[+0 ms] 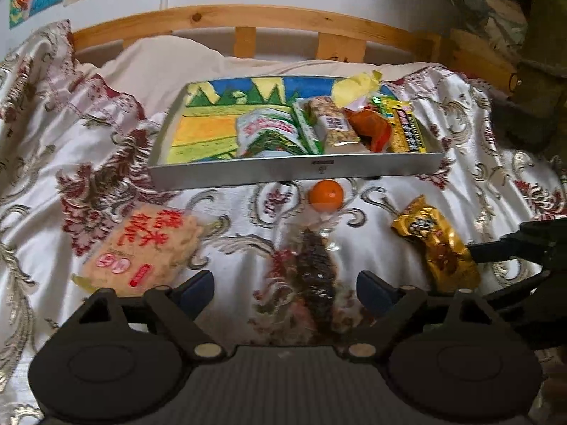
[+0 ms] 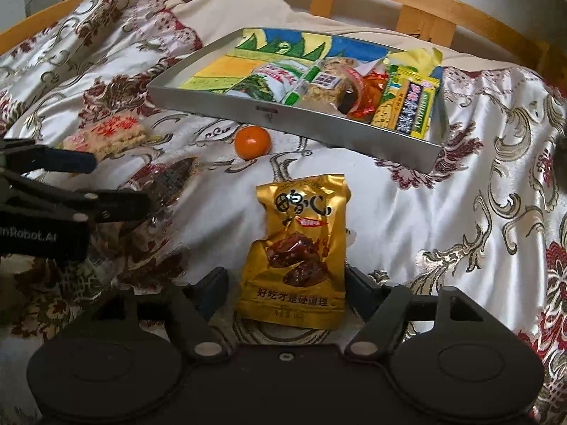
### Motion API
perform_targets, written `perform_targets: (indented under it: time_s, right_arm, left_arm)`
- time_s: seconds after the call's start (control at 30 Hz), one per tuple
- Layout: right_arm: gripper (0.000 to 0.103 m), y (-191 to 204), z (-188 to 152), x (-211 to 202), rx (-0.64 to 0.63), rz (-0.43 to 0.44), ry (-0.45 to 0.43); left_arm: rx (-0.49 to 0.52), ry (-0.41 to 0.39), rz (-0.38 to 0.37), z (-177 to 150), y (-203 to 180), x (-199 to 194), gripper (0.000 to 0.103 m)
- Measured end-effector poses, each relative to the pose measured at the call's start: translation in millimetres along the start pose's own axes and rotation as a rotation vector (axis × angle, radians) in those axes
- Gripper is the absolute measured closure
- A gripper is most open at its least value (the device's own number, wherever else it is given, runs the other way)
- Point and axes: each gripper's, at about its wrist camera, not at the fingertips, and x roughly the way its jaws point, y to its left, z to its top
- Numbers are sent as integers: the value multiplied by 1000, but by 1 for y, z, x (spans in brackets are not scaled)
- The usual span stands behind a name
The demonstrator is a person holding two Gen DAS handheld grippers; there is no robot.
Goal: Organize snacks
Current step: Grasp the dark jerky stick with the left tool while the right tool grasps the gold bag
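Note:
A grey tray [image 1: 294,171] [image 2: 212,101] lies on the bed with several snack packs lined up in its right half. In front of it lie a rice-cake pack [image 1: 141,248] [image 2: 106,132], a mandarin [image 1: 326,194] [image 2: 252,141], a clear pack with dark contents [image 1: 315,269] [image 2: 170,184] and a gold pouch [image 1: 436,244] [image 2: 297,251]. My left gripper [image 1: 285,292] is open, its fingers either side of the clear pack's near end. My right gripper [image 2: 285,288] is open, its fingers either side of the gold pouch's lower half.
A patterned satin cover [image 2: 443,230] is spread over the bed. A wooden headboard rail [image 1: 248,17] runs behind the tray, with a pillow under the cover. The left gripper [image 2: 85,184] reaches in from the left edge of the right wrist view.

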Motion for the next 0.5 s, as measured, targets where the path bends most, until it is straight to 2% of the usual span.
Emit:
perform_targets:
  time_s: [0.2, 0.23, 0.37, 0.5]
  right_arm:
    - [26, -1, 0, 1, -1, 9, 4]
    - [27, -1, 0, 1, -6, 7, 3]
    - [27, 0, -1, 0, -28, -3, -4]
    - [27, -3, 0, 1, -39, -12, -17]
  left_arm:
    - [65, 32, -44, -4, -15, 7, 23]
    - [75, 55, -55, -4, -18, 10, 28]
    - [48, 97, -48, -1, -17, 18, 41]
    - [21, 138, -43, 6, -14, 23, 44]
